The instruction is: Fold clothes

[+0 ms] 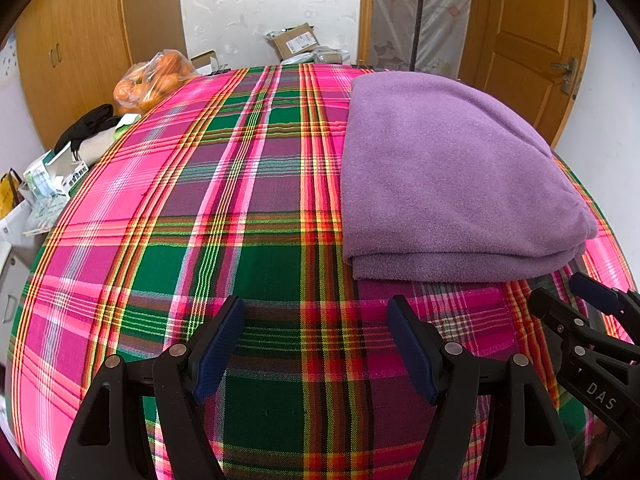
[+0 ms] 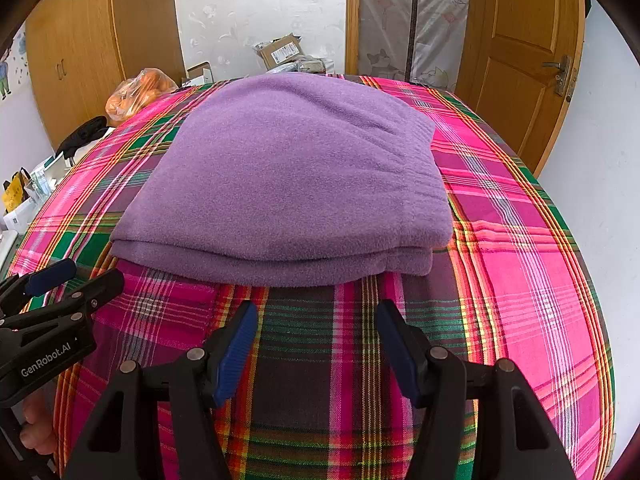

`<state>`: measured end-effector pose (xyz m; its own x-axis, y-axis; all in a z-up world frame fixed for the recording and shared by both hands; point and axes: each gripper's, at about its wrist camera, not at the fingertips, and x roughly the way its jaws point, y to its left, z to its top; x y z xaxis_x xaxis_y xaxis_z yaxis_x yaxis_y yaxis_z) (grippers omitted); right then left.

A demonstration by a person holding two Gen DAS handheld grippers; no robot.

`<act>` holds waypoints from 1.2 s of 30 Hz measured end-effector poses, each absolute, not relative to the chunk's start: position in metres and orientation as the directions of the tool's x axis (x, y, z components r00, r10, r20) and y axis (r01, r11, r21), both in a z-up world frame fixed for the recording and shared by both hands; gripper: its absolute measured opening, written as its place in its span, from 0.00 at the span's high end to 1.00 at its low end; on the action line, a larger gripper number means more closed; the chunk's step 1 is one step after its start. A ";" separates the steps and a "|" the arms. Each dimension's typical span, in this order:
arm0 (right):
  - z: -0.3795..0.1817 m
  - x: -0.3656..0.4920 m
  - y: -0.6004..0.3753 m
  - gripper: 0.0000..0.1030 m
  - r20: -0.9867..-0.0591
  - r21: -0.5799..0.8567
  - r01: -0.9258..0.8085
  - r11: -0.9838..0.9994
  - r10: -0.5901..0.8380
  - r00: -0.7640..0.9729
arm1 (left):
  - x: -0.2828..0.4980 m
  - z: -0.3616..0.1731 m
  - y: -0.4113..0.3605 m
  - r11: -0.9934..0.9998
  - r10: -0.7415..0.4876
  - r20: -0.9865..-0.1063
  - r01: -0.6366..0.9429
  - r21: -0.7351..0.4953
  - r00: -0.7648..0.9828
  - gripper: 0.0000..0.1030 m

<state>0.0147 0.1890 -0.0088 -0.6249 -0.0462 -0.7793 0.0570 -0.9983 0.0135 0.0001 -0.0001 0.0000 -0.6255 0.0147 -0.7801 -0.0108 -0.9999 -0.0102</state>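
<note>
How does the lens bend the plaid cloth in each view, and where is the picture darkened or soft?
Left wrist view: plaid cloth bulges barrel-like, corners vignetted black. Right wrist view: same bulge, purple garment sharp, corners dark, lighting even with no glare.

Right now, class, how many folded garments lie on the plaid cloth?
1. A purple fleece garment lies folded on the plaid cloth, just beyond the open right gripper and to the right of the open left gripper. Nothing else shows; its layers could hide more.
</note>
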 end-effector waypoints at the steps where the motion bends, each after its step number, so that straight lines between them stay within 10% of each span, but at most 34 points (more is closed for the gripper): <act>1: -0.009 0.015 0.189 0.39 -0.779 0.015 0.058 -0.998 -0.048 -0.625 | 0.000 0.000 0.000 -1.000 0.015 -0.780 -0.010 -0.010 -0.625 0.27; 8: -0.009 0.018 0.198 0.36 -0.772 0.068 0.056 -0.996 -0.088 -0.629 | 0.002 -0.002 -0.003 -1.000 0.015 -0.781 -0.009 -0.012 -0.624 0.27; 18: 0.000 0.037 0.246 0.67 -0.716 0.255 -0.001 -0.967 -0.187 -0.673 | 0.001 -0.003 -0.001 -1.000 0.024 -0.786 -0.026 -0.010 -0.618 0.27; 36: 0.016 0.001 0.280 0.81 -0.630 0.414 0.006 -0.910 -0.291 -0.720 | -0.006 0.045 0.051 -0.933 0.213 -0.681 -0.352 0.070 -0.701 0.30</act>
